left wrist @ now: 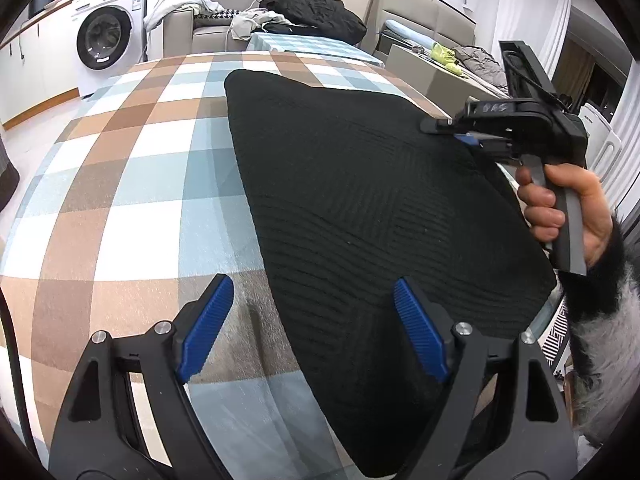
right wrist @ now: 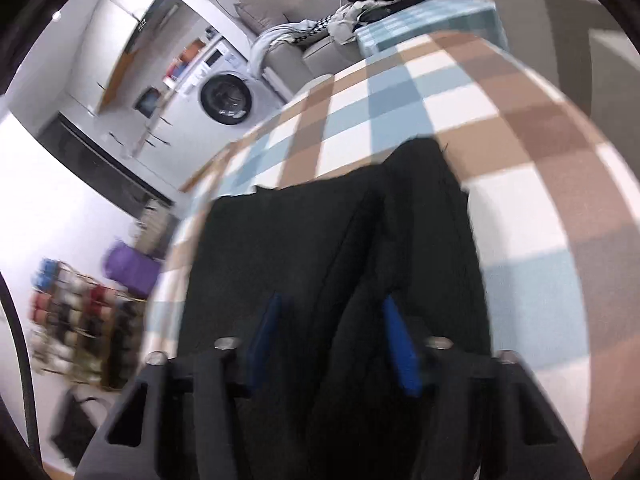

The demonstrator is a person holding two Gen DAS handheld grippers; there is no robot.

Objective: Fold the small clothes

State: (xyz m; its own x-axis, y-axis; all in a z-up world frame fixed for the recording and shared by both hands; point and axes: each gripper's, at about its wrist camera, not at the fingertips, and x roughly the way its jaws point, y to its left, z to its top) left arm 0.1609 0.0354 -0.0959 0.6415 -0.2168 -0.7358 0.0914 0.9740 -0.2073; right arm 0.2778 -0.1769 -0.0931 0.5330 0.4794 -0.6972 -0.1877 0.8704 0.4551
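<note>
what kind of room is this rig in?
Looks like a home living area that doubles as laundry space. A front-loading washing machine stands by a counter, a grey sofa is piled with clothes, and the work surface has a checked tablecloth.

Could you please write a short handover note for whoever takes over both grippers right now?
Left gripper: open, holding nothing, poised over the near left edge of the black knit garment.
Right gripper: at the garment's far right edge. The right wrist view is blurred; its blue pads stand apart with black cloth between them, so I cannot tell whether it grips.
The garment lies flat on the checked tablecloth, in a compact, roughly four-sided shape, seemingly already folded at least once.
Left to do, probably: confirm the right grip, then finish the fold and smooth it out.
</note>
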